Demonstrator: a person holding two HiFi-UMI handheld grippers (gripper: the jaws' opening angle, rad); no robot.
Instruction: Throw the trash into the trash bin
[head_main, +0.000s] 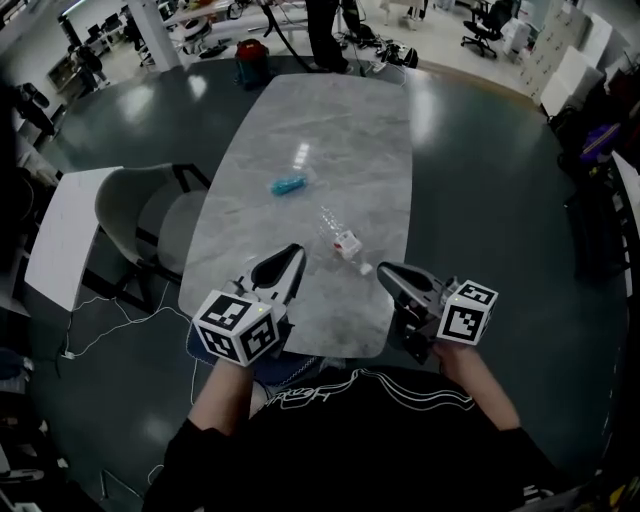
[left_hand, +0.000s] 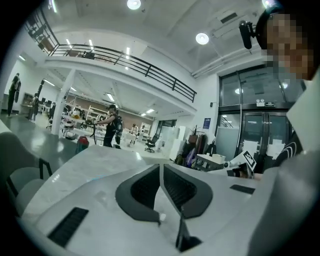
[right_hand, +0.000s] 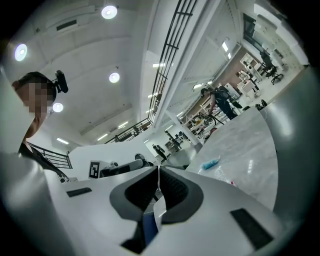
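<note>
On the grey marble table (head_main: 330, 120) lie a crumpled blue wrapper (head_main: 288, 184), a clear plastic bottle with a red and white label (head_main: 340, 238) and a small white scrap (head_main: 366, 268). My left gripper (head_main: 297, 252) hovers over the near table edge, jaws shut and empty. My right gripper (head_main: 384, 270) is beside it on the right, also shut and empty, close to the white scrap. In the right gripper view the shut jaws meet at my right gripper (right_hand: 158, 172), with the blue wrapper (right_hand: 211, 163) and the bottle (right_hand: 223, 175) beyond. The left gripper (left_hand: 161, 169) points along the table top.
A grey chair (head_main: 150, 215) and a white board (head_main: 62, 238) stand left of the table. A red and teal object (head_main: 252, 58) sits on the floor past the far end, near a standing person (head_main: 322, 35). Dark floor surrounds the table.
</note>
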